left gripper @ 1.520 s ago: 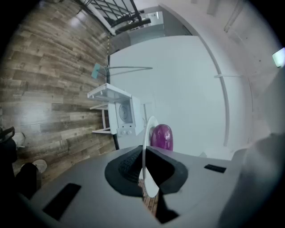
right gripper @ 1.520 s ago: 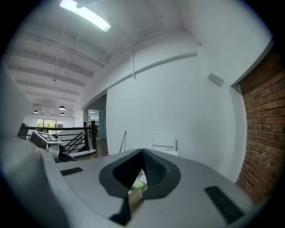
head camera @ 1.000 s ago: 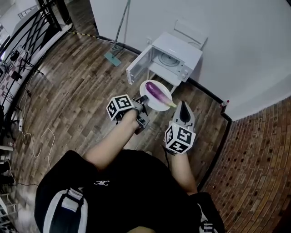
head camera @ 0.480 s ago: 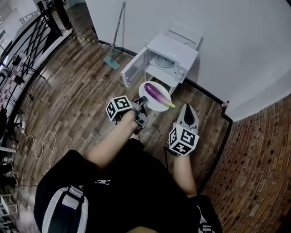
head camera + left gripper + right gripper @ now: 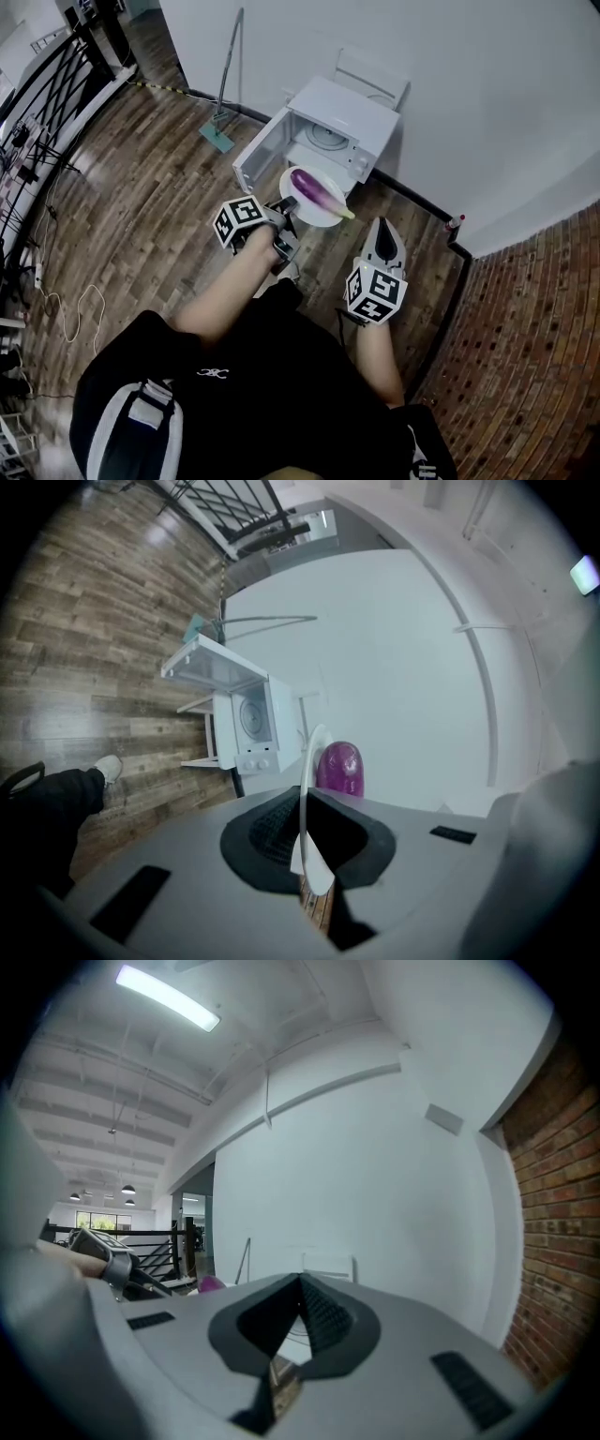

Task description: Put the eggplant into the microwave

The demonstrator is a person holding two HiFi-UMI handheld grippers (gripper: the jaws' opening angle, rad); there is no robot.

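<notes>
A purple eggplant point(image 5: 316, 188) lies on a white plate point(image 5: 298, 207). My left gripper point(image 5: 284, 206) is shut on the plate's near rim and holds it level just in front of the white microwave point(image 5: 348, 120). The microwave door point(image 5: 255, 160) hangs open to the left, showing the turntable point(image 5: 328, 137). In the left gripper view the plate point(image 5: 305, 789) runs edge-on between the jaws, with the eggplant point(image 5: 339, 769) beyond and the microwave point(image 5: 246, 720) further off. My right gripper point(image 5: 382, 230) is shut and empty, to the right of the plate; its tips point(image 5: 300, 1279) meet.
A white chair point(image 5: 375, 70) stands behind the microwave against the white wall. A mop point(image 5: 221, 94) leans on the wall at the left. A black railing point(image 5: 52, 89) and loose cables point(image 5: 66, 309) lie far left. Brick flooring point(image 5: 534, 356) starts at the right.
Both grippers and the plate with the eggplant have moved toward the microwave; the plate now reaches its open front. The grips have not changed.
</notes>
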